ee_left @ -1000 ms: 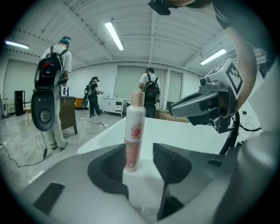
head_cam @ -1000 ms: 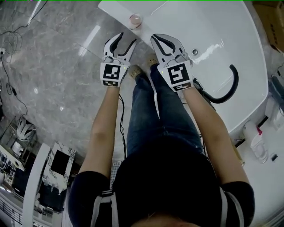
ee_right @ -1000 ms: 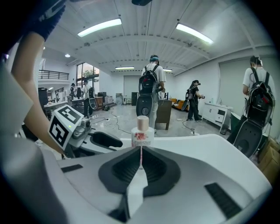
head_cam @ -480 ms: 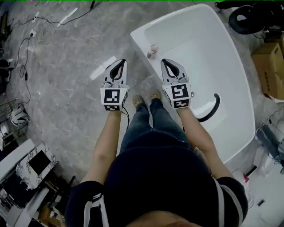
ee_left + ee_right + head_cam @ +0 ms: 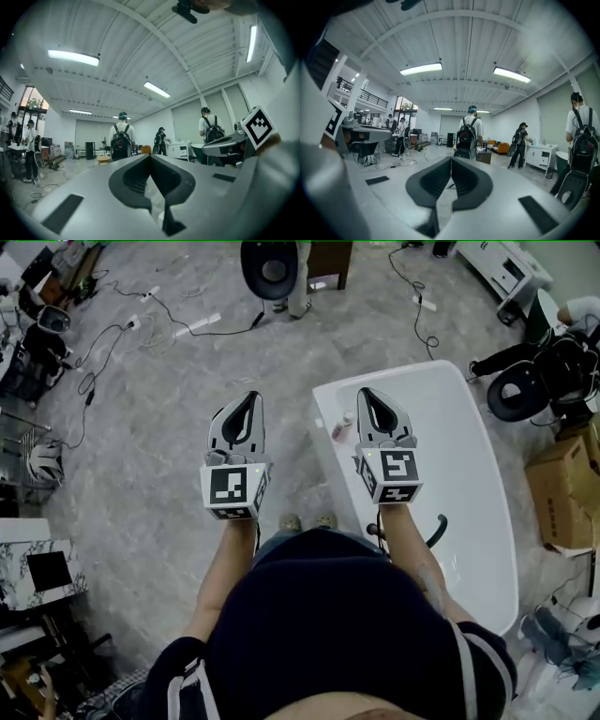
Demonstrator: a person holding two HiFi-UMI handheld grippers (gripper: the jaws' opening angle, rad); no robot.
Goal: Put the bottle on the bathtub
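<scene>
In the head view a small pinkish bottle (image 5: 342, 426) stands on the near-left rim of the white bathtub (image 5: 487, 484). My right gripper (image 5: 365, 392) is held over that rim, just right of the bottle and apart from it, shut and empty. My left gripper (image 5: 249, 396) hangs over the grey floor left of the tub, also shut and empty. Both gripper views look level across the room. In each, the dark jaws meet at their tips, left gripper (image 5: 150, 155) and right gripper (image 5: 451, 159), and neither view shows the bottle or tub.
A black hose (image 5: 437, 529) lies in the tub. Cables (image 5: 169, 320) trail over the floor, with a black chair (image 5: 272, 268) ahead and a cardboard box (image 5: 561, 493) at right. Several people with backpacks (image 5: 468, 129) stand ahead in the gripper views.
Both grippers have risen and drawn back from the tub, and their jaws have closed. The head view now takes in more of the room. The bottle stays on the rim.
</scene>
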